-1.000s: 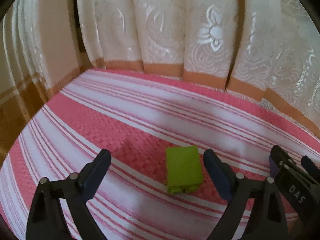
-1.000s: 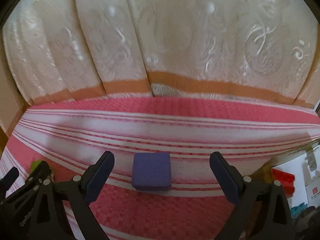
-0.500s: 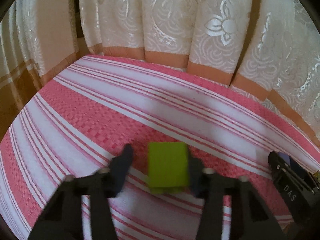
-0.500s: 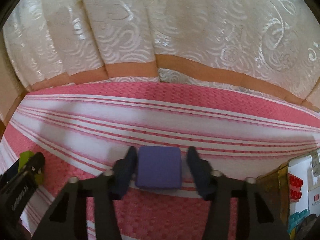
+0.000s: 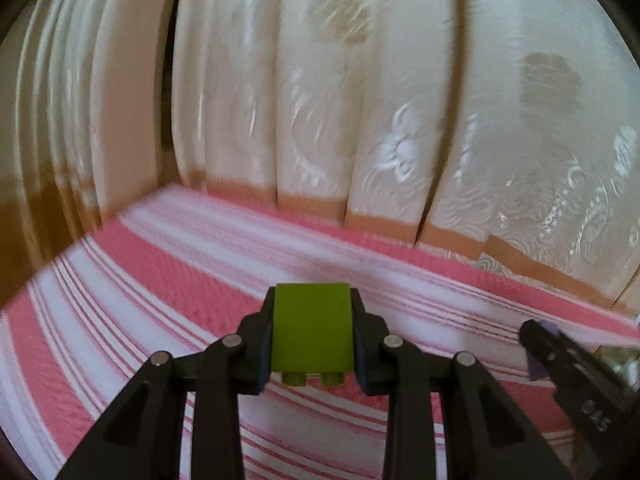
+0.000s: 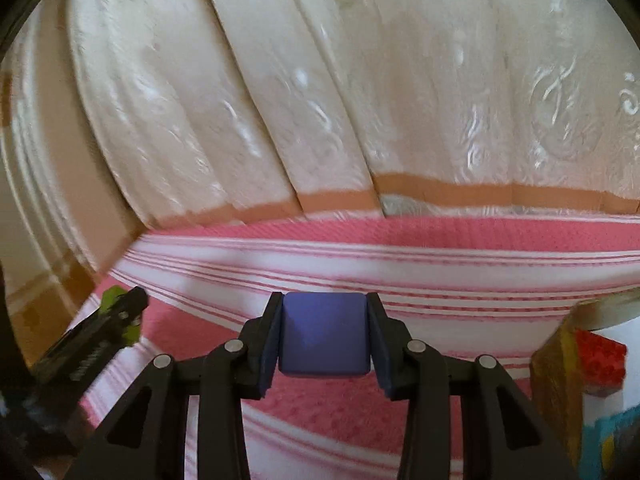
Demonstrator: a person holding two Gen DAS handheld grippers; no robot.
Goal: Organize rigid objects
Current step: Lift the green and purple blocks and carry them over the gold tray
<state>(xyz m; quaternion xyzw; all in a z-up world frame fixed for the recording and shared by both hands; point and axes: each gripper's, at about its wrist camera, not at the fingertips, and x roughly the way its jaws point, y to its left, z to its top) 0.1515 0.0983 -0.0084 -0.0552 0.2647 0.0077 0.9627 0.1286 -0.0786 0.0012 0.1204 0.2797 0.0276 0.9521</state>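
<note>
Left tool [image 5: 313,334]: clamped tight on the green block [image 5: 312,328], tilted down over the bed [image 5: 160,280].
Right tool [image 6: 323,336]: same tilt, pinching the purple block [image 6: 323,334].

soft daylight, motion blur on curtain [image 5: 400,100], fisheye edges dark.

Both grippers' fingers closed, left on green brick [image 5: 313,328], right on purple block [image 6: 324,334].

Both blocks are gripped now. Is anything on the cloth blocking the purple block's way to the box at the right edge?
Nothing visible does. The right gripper holds the purple block in its jaws, and only bare striped cloth shows between it and the box. The left gripper, holding the green block, is off to the other side.
</note>
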